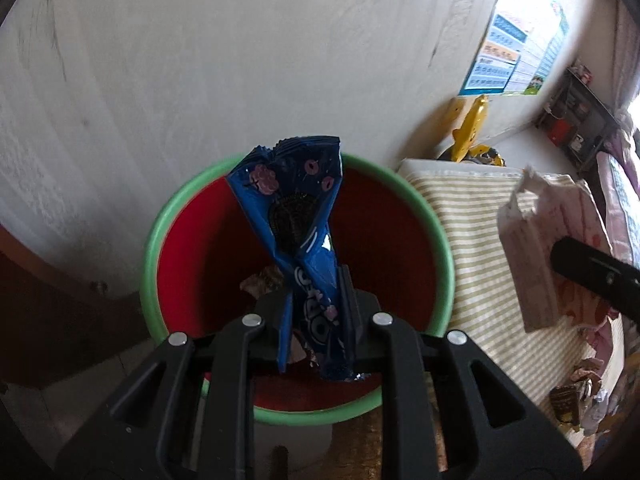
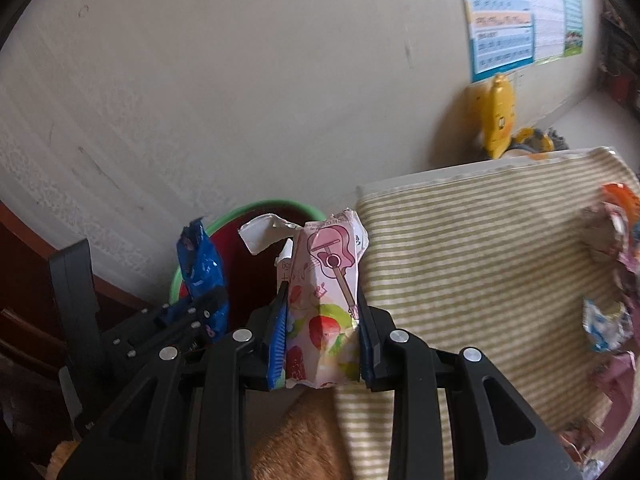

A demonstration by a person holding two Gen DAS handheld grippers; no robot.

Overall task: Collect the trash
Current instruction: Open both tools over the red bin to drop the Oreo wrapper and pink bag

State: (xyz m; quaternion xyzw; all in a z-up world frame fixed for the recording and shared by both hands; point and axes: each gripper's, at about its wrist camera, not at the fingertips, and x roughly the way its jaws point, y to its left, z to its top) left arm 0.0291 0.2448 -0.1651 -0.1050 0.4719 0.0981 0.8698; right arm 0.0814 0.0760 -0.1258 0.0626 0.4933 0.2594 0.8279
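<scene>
My left gripper [image 1: 318,280] is shut on a blue Oreo wrapper [image 1: 296,216], held upright right over the red bin with a green rim [image 1: 158,220]. Crumpled brown trash [image 1: 262,278] lies inside the bin. My right gripper [image 2: 322,292] is shut on a pink carton with a guitar and strawberries printed on it [image 2: 328,280], just to the right of the bin [image 2: 276,203]. From the right wrist view the left gripper [image 2: 200,304] and its blue wrapper [image 2: 200,264] show at the left. The left wrist view catches the pink carton [image 1: 528,256] at the right.
A striped cloth [image 2: 480,256] covers the surface right of the bin, with more crumpled wrappers [image 2: 608,280] along its right side. A pale wall stands close behind the bin. A yellow toy [image 2: 498,116] and a poster [image 2: 504,16] are at the back right.
</scene>
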